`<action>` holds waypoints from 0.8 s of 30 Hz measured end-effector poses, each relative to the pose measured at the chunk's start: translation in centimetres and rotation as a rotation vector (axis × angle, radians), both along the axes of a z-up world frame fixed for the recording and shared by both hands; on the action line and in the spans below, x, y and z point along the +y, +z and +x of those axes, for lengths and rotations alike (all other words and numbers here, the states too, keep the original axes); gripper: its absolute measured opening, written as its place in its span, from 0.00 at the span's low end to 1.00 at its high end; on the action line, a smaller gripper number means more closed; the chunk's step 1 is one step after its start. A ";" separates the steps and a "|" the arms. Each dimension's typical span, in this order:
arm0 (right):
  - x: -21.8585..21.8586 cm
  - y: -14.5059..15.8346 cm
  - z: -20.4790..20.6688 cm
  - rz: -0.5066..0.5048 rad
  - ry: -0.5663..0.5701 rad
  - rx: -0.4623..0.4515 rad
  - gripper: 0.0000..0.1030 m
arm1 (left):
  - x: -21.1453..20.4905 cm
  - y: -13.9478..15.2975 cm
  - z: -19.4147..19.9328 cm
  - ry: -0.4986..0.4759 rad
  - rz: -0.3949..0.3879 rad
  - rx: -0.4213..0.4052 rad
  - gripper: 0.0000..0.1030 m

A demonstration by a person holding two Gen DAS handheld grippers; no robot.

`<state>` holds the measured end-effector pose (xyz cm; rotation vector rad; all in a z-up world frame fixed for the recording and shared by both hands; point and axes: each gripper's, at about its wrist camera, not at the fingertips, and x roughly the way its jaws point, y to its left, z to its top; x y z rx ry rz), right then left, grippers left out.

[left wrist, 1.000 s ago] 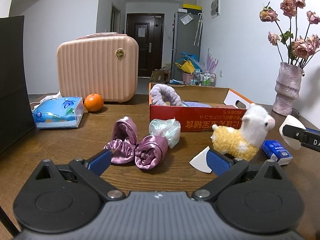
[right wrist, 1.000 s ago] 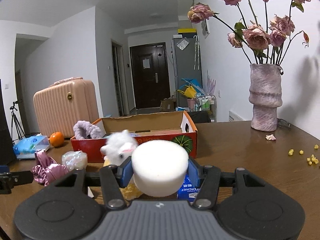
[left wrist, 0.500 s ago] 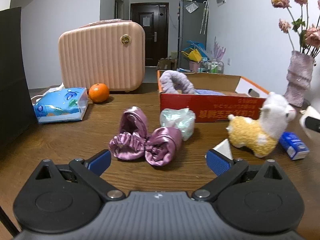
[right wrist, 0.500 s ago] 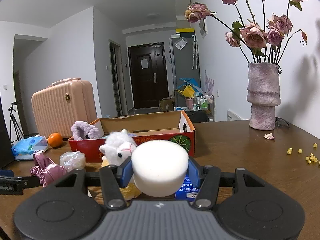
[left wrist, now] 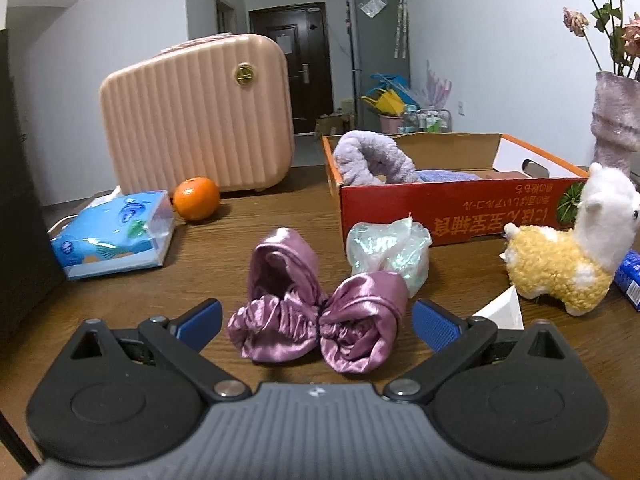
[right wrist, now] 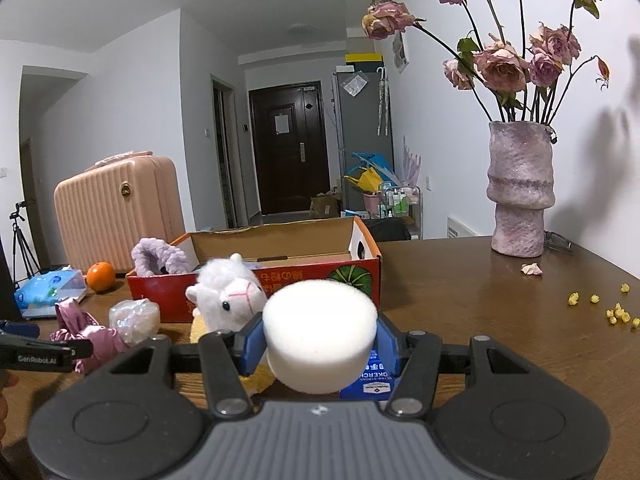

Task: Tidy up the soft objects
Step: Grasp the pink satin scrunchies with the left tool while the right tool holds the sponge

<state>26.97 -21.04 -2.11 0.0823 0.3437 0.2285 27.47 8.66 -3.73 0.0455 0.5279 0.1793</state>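
Purple satin, a bunched scrunchie (left wrist: 320,322), lies on the wooden table (left wrist: 208,256) between the spread, empty jaws of my left claw (left wrist: 316,322). Just behind it sits a crinkled clear bag (left wrist: 390,254), then the red cardboard box (left wrist: 456,208) with a lilac headband (left wrist: 372,158) over its rim. A plush alpaca (left wrist: 568,256) stands to the right, a tissue pack (left wrist: 116,236) and an orange (left wrist: 197,204) to the left.

From the right wrist, my right claw (right wrist: 320,338) clamps a white sponge puff (right wrist: 320,328), which hides part of the alpaca (right wrist: 228,292) and a blue packet (right wrist: 376,380). The box (right wrist: 332,276) lies beyond, a vase (right wrist: 520,192) far right.
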 end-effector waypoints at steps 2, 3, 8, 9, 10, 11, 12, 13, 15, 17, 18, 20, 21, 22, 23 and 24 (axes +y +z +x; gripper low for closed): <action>0.0 -0.1 0.1 -0.003 -0.003 0.004 0.54 | 0.1 0.0 0.3 -0.015 -0.007 -0.007 1.00; 0.0 -0.1 0.1 -0.004 -0.004 0.006 0.54 | 0.2 0.0 0.5 -0.023 -0.008 -0.011 1.00; 0.1 -0.4 0.4 -0.014 -0.007 0.017 0.54 | 0.7 -0.3 2.0 -0.037 0.004 0.004 1.00; 0.1 -0.5 0.5 -0.016 -0.008 0.019 0.54 | 0.9 -0.4 2.3 -0.042 0.002 0.012 1.00; 0.1 -0.5 0.6 -0.017 -0.008 0.021 0.54 | 1.1 -0.6 2.7 -0.048 -0.002 0.022 1.00; 0.1 -0.6 0.6 -0.018 -0.009 0.022 0.54 | 1.2 -0.7 3.0 -0.052 -0.007 0.030 1.00; 0.1 -0.6 0.6 -0.020 -0.010 0.024 0.54 | 1.4 -0.9 3.3 -0.056 -0.015 0.041 1.00; 0.2 -0.7 0.6 -0.021 -0.010 0.026 0.54 | 1.6 -1.1 3.7 -0.060 -0.024 0.054 1.00; 0.2 -0.8 0.7 -0.024 -0.010 0.030 0.54 | 1.9 -1.5 4.4 -0.065 -0.034 0.083 1.00; 0.3 -0.8 0.8 -0.028 -0.011 0.034 0.54 | 2.0 -1.9 4.8 -0.066 -0.043 0.101 1.00; 0.3 -0.9 0.8 -0.030 -0.011 0.036 0.54 | 2.1 -1.9 4.9 -0.067 -0.049 0.106 1.00; 0.4 -0.9 0.7 -0.032 -0.011 0.036 0.54 | 2.3 -2.0 5.0 -0.069 -0.063 0.110 1.00; 0.4 -0.9 0.7 -0.031 -0.011 0.036 0.54 | 2.3 -2.0 4.9 -0.071 -0.066 0.110 1.00; 0.4 -0.9 0.7 -0.031 -0.011 0.036 0.54 | 2.3 -2.0 4.9 -0.071 -0.065 0.110 1.00; 0.4 -0.9 0.8 -0.031 -0.010 0.036 0.54 | 2.3 -2.0 4.9 -0.072 -0.062 0.113 1.00; 0.4 -0.9 0.7 -0.032 -0.009 0.036 0.54 | 2.2 -2.1 5.0 -0.072 -0.058 0.119 0.98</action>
